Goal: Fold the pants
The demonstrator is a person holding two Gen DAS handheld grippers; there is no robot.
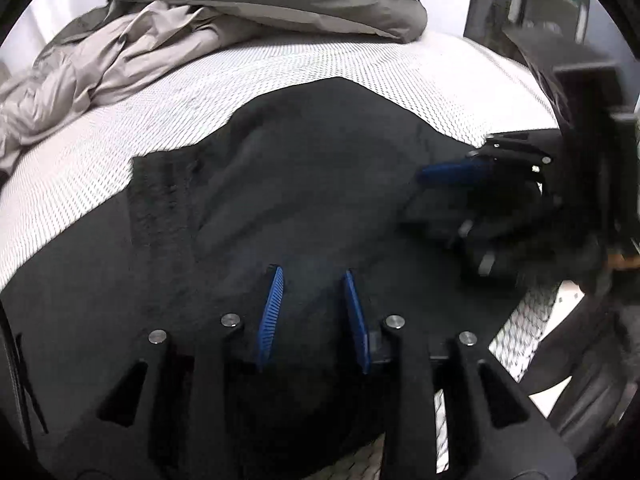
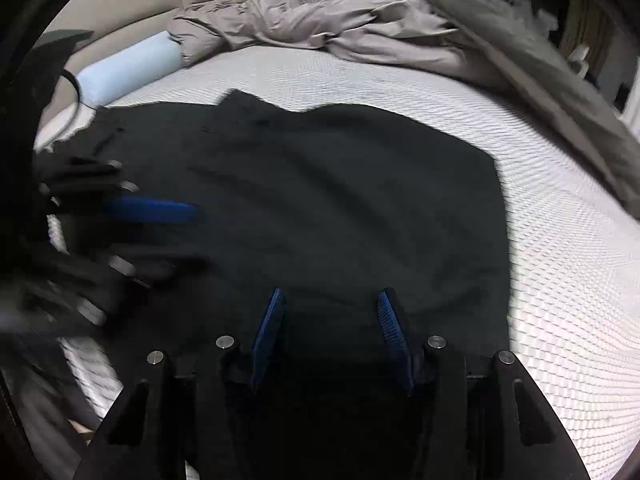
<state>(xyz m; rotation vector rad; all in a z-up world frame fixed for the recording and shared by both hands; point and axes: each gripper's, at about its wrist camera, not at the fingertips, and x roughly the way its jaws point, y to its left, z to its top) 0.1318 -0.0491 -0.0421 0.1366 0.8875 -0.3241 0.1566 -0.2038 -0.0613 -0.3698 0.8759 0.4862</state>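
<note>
The black pants [image 2: 304, 208] lay folded flat on my white mattress [image 2: 560, 280]. My left gripper [image 1: 312, 276] hung above them, jaws partly apart and gripping nothing. My right gripper [image 2: 332, 296] stood wider, also empty. I could read no label anywhere.

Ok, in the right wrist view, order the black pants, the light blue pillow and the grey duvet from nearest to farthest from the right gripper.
1. Black pants, directly under the right gripper.
2. Light blue pillow far left, and grey duvet along the far edge: too close to call.
</note>
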